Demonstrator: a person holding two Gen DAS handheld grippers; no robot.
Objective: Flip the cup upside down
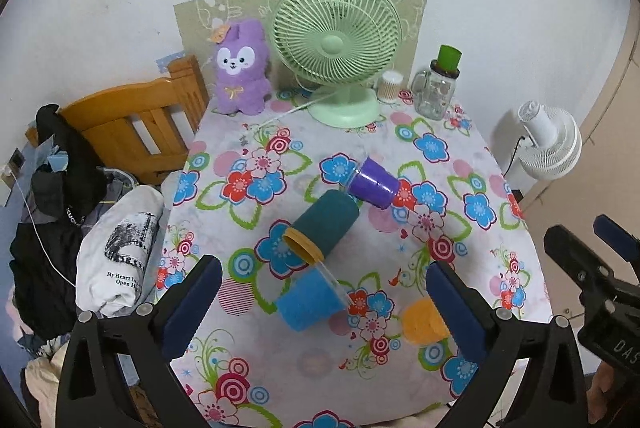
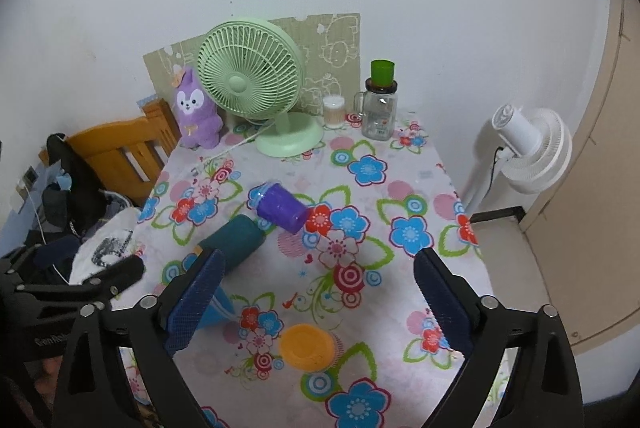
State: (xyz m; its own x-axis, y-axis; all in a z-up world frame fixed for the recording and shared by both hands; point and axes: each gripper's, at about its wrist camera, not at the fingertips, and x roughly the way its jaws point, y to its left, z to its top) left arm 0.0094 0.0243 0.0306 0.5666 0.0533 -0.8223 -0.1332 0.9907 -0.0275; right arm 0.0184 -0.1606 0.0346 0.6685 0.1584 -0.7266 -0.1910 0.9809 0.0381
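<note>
Several cups sit on the floral tablecloth (image 1: 472, 164). A purple cup (image 1: 374, 184) (image 2: 282, 206) lies on its side mid-table. A teal cup (image 1: 324, 226) (image 2: 234, 242) with an orange rim lies on its side beside it. A blue cup (image 1: 310, 300) (image 2: 214, 306) lies on its side near the front. An orange cup (image 1: 422, 322) (image 2: 307, 347) stands upside down at the front right. My left gripper (image 1: 324, 308) is open above the blue cup. My right gripper (image 2: 316, 302) is open above the orange cup. Each gripper shows at the edge of the other's view.
A green desk fan (image 1: 338, 44), a purple plush rabbit (image 1: 240, 68), a cotton swab jar (image 1: 390, 86) and a glass jar with a green cup on top (image 1: 436, 92) stand along the back. A wooden chair (image 1: 132, 124) and clothes (image 1: 60, 228) are left; a white fan (image 1: 548, 144) right.
</note>
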